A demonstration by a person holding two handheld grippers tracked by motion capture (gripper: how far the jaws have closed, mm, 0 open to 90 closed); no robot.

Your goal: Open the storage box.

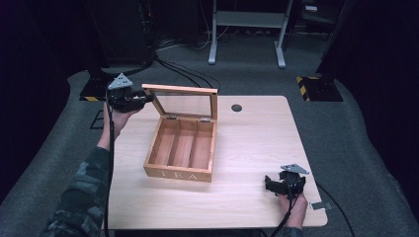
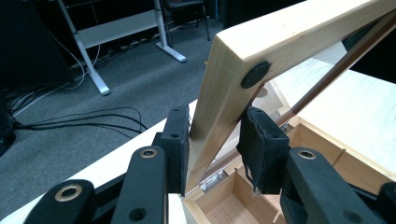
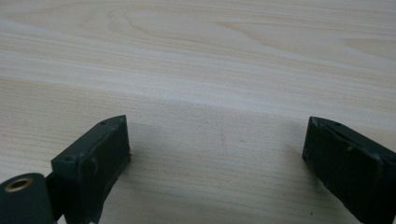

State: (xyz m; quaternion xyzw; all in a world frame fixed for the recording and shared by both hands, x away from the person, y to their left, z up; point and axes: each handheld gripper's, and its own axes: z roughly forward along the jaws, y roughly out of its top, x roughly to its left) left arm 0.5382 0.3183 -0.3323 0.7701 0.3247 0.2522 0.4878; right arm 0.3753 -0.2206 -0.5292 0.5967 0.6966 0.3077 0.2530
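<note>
A wooden tea box [image 1: 180,157] with three empty compartments stands left of the table's middle. Its glass-paned lid [image 1: 180,89] is raised upright. My left gripper [image 1: 142,98] is at the lid's upper left corner, shut on the lid's side frame. In the left gripper view the pale wooden lid frame [image 2: 289,32] runs down between the two black pads of the left gripper [image 2: 217,135], and the open box interior [image 2: 233,205] lies below. My right gripper [image 1: 274,183] rests low at the table's front right, open. In the right gripper view the right gripper [image 3: 217,144] has only bare wood between its pads.
The light wooden table [image 1: 257,143] has a dark round cable hole [image 1: 236,107] near its back edge. A small metal piece [image 1: 318,206] lies at the front right corner. Grey carpet surrounds the table, with cables [image 1: 183,69] and a white desk frame [image 1: 247,29] behind.
</note>
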